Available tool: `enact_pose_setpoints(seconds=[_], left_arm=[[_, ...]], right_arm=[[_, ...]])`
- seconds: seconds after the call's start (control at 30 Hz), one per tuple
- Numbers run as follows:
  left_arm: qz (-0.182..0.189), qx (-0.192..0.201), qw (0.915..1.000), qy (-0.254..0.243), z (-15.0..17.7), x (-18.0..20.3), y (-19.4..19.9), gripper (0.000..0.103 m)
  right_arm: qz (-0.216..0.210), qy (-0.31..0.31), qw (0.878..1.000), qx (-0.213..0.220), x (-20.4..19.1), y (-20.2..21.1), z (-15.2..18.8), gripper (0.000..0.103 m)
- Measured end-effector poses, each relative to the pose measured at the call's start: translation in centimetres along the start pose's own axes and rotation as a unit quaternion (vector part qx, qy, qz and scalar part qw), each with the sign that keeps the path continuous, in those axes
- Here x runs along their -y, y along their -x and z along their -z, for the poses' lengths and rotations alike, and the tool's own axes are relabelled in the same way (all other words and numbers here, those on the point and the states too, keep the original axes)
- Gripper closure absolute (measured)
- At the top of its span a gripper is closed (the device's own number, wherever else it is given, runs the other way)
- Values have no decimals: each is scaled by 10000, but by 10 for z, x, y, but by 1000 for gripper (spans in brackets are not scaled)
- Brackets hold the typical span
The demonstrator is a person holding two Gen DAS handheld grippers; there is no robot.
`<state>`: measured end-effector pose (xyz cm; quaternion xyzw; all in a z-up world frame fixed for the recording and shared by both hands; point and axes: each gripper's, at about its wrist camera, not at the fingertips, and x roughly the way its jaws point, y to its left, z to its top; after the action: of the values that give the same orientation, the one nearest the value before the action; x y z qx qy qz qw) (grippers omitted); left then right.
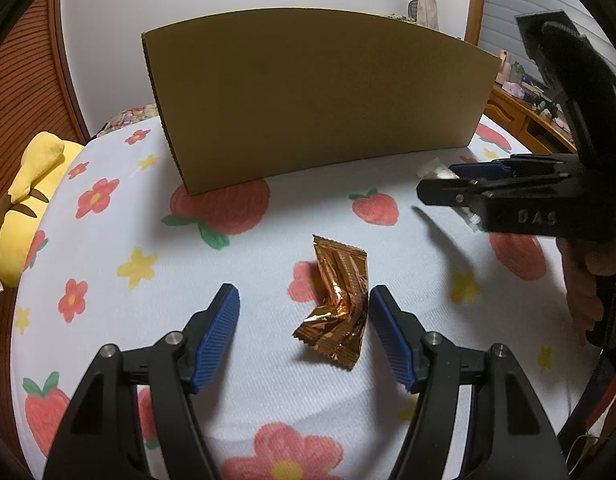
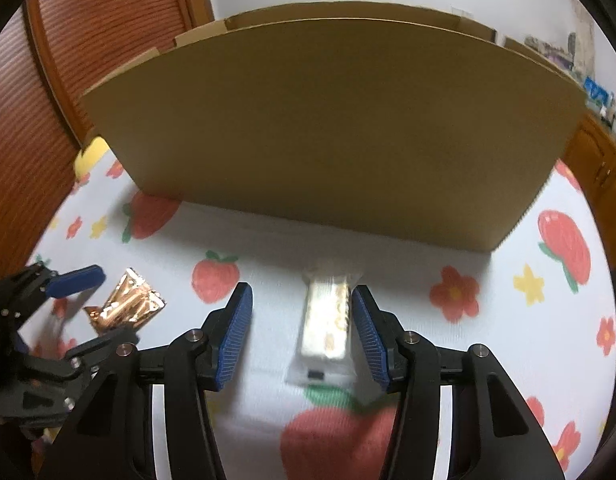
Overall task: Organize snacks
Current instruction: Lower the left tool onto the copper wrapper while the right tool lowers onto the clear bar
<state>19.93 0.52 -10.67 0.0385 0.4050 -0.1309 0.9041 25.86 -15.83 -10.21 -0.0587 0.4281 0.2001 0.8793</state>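
Note:
A crumpled copper foil snack packet [image 1: 336, 304] lies on the flowered sheet [image 1: 120, 208], between the fingers of my left gripper [image 1: 304, 294]. That gripper is open; its right pad is close beside the packet and its left pad stands well clear. My right gripper [image 2: 301, 289] is open around a white snack bar in a clear wrapper [image 2: 328, 320]; the right pad is at the wrapper's edge and the left pad is apart from it. The left gripper [image 2: 116, 304] and copper packet [image 2: 126, 306] show at the right wrist view's lower left. The right gripper [image 1: 438, 182] shows at the left wrist view's right.
A tall cardboard box [image 1: 308, 100] stands just behind both snacks, its near wall facing me [image 2: 328, 132]. A yellow plush toy [image 1: 32, 200] lies at the bed's left edge. Wooden slatted panels [image 2: 48, 120] rise on the left, and a wooden desk [image 1: 520, 116] stands at the right.

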Motion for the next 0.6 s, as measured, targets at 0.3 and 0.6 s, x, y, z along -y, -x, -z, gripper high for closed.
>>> enact_pose_setpoints(seconds=[0.3,0.6], left_arm=[[16,9,10000,19,0,-1,1,35],[17,6,10000,-19,1,0,0,34]], right_arm=[[301,191,9994,44,4,3,10,53],[259,251,9992,192,4,4,15,48]])
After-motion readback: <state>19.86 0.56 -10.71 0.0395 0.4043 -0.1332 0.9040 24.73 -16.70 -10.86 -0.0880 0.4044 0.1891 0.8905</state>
